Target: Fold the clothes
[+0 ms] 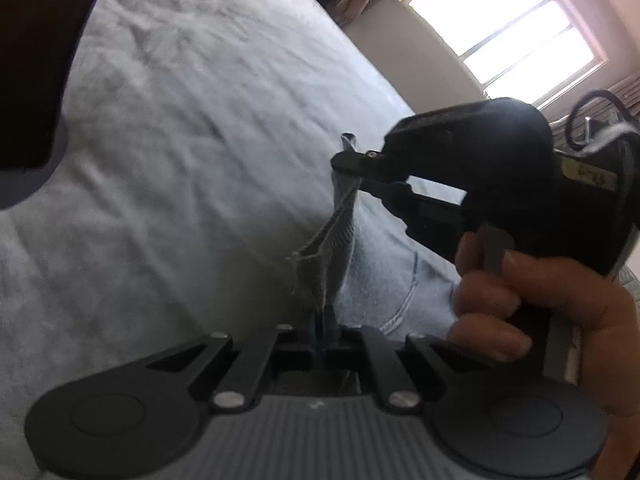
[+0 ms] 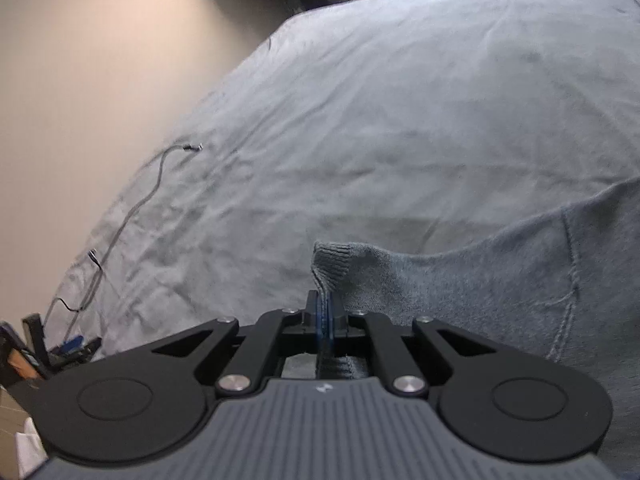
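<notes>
The left wrist camera sits just behind its own gripper (image 1: 322,320), tilted, looking forward and down across the wide pale grey-blue bed cover (image 1: 180,140); a bright barred window (image 1: 508,28) stands at two o'clock. It is close enough that the right gripper (image 1: 356,172) and the hand (image 1: 532,308) on its handle fill the three o'clock side. The right wrist camera rides behind its gripper (image 2: 324,312), facing low over the same cover (image 2: 400,120) toward a beige wall (image 2: 80,80) at ten o'clock. Both views share the cover and the grey ribbed-hem sweatshirt (image 1: 332,248) (image 2: 460,280), seen very near, pinched in each set of jaws.
</notes>
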Available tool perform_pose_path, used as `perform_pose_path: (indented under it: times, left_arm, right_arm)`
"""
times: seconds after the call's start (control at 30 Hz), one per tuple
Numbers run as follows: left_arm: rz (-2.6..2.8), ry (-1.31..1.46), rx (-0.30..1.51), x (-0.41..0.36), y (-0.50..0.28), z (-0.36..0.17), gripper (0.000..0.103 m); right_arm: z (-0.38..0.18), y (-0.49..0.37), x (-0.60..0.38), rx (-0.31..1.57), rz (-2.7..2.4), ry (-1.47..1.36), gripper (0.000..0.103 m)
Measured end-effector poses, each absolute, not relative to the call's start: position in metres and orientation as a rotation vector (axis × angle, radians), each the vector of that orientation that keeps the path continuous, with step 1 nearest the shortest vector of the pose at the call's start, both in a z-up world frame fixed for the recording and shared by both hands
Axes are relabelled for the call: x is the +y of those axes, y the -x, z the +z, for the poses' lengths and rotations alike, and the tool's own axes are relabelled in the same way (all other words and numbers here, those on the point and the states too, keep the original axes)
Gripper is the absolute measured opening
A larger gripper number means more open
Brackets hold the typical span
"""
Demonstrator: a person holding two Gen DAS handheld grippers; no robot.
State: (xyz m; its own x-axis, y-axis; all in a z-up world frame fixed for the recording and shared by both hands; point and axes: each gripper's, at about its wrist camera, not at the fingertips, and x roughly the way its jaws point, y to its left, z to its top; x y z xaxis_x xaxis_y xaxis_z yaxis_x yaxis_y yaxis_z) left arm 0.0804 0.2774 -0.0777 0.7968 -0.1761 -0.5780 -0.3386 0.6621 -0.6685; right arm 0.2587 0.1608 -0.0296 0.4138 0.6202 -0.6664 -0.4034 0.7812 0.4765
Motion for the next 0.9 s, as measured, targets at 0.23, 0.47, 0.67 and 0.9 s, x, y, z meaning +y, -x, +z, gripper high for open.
perform_pose_path:
  times: [0.23, 0.47, 0.67, 0.9]
  left_arm:
    - [0.109, 0.911, 0.709, 0.284, -0.083, -0.082, 0.009]
    - [0.144, 0.915, 0.726, 0.279, -0.081, -0.07, 0.032]
    - [0.165, 0.857, 0.776, 0.266, -0.074, -0.052, 0.059]
    - [0.128, 0.803, 0.805, 0.239, -0.075, -0.037, 0.072]
  right_arm:
    - [-0.054, -0.266, 0.155, 1.03, 0.65, -0.288, 0.015]
    - [-0.031, -0.258, 0.116, 1.001, 0.625, -0.288, 0.048]
    - [-0.018, -0.242, 0.04, 0.994, 0.514, -0.284, 0.049]
    - [-0.015, -0.23, -0.077, 0.955, 0.354, -0.346, 0.053]
